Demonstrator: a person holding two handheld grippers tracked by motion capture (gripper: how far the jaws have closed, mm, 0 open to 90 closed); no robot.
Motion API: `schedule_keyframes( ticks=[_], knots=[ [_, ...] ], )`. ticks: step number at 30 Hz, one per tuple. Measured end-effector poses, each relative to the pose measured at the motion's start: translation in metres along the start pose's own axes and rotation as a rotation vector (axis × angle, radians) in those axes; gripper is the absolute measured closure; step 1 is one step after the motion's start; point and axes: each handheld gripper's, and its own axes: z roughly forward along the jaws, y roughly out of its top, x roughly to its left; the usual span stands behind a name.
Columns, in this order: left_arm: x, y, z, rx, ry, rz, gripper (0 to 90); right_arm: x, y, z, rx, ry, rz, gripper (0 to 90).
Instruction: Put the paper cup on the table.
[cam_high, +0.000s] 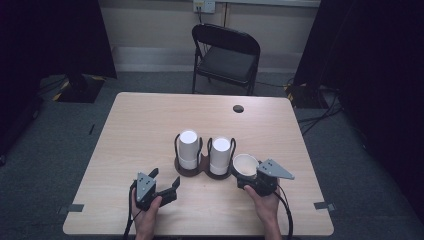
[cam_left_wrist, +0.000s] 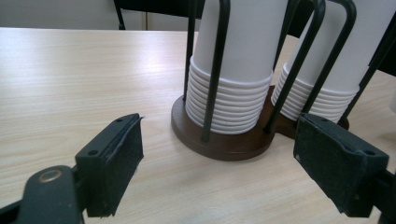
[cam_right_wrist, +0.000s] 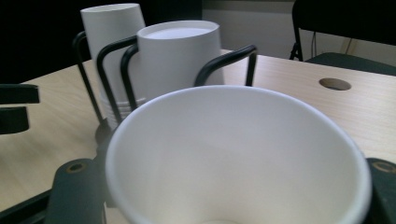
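Observation:
Two stacks of upturned white paper cups stand mid-table in black wire holders on a brown base (cam_high: 189, 171): the left stack (cam_high: 188, 146) and the right stack (cam_high: 220, 154). My right gripper (cam_high: 245, 174) is shut on a single white cup (cam_high: 245, 164) just right of the holders, its mouth tilted toward the gripper's camera (cam_right_wrist: 233, 154). My left gripper (cam_high: 165, 177) rests open in front of the left stack (cam_left_wrist: 236, 70), with nothing between its pads (cam_left_wrist: 119, 158). The base (cam_left_wrist: 224, 142) lies just beyond them.
A black folding chair (cam_high: 227, 52) stands behind the table. A round cable hole (cam_high: 238, 108) sits near the far edge. Dark curtains hang at both sides. Bare tabletop (cam_high: 145, 125) spreads left of and behind the holders.

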Motion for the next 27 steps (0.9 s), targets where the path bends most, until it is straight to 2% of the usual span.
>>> schedule_keyframes(
  ticks=[2, 4, 7, 10, 13, 17, 20, 23, 25, 27],
  knots=[
    [0.0, -0.001, 0.001, 0.008, 0.013, 0.007, 16.6, -0.005, 0.0, 0.002, 0.001, -0.02, 0.005, 26.3],
    [-0.001, -0.002, 0.0, -0.011, 0.018, 0.012, 17.3, -0.01, 0.0, 0.005, 0.006, -0.032, 0.012, 26.3],
    [-0.001, -0.002, 0.0, -0.011, 0.025, 0.014, 17.1, -0.016, -0.001, 0.008, 0.004, -0.049, 0.021, 26.3],
    [-0.004, -0.002, 0.0, -0.013, 0.027, 0.038, 17.1, -0.022, 0.0, 0.01, -0.006, -0.062, 0.033, 26.2],
    [-0.004, -0.002, 0.0, -0.017, 0.045, 0.029, 17.0, -0.028, 0.0, 0.012, -0.005, -0.075, 0.04, 26.0],
    [-0.003, -0.002, -0.001, -0.026, 0.043, 0.026, 17.8, -0.036, 0.003, 0.014, 0.012, -0.097, 0.013, 25.6],
    [-0.004, -0.002, 0.0, -0.016, 0.039, 0.041, 17.8, -0.042, 0.008, 0.015, -0.005, -0.102, 0.019, 25.6],
    [-0.004, -0.002, 0.0, -0.017, 0.039, 0.037, 17.8, -0.049, 0.012, 0.019, -0.002, -0.112, 0.043, 25.7],
    [-0.004, -0.002, 0.0, -0.02, 0.038, 0.035, 17.8, -0.052, 0.014, 0.023, 0.009, -0.116, 0.042, 25.7],
    [-0.003, -0.002, 0.0, -0.018, 0.036, 0.036, 17.8, -0.055, 0.015, 0.027, -0.004, -0.125, 0.047, 25.8]
  ],
)
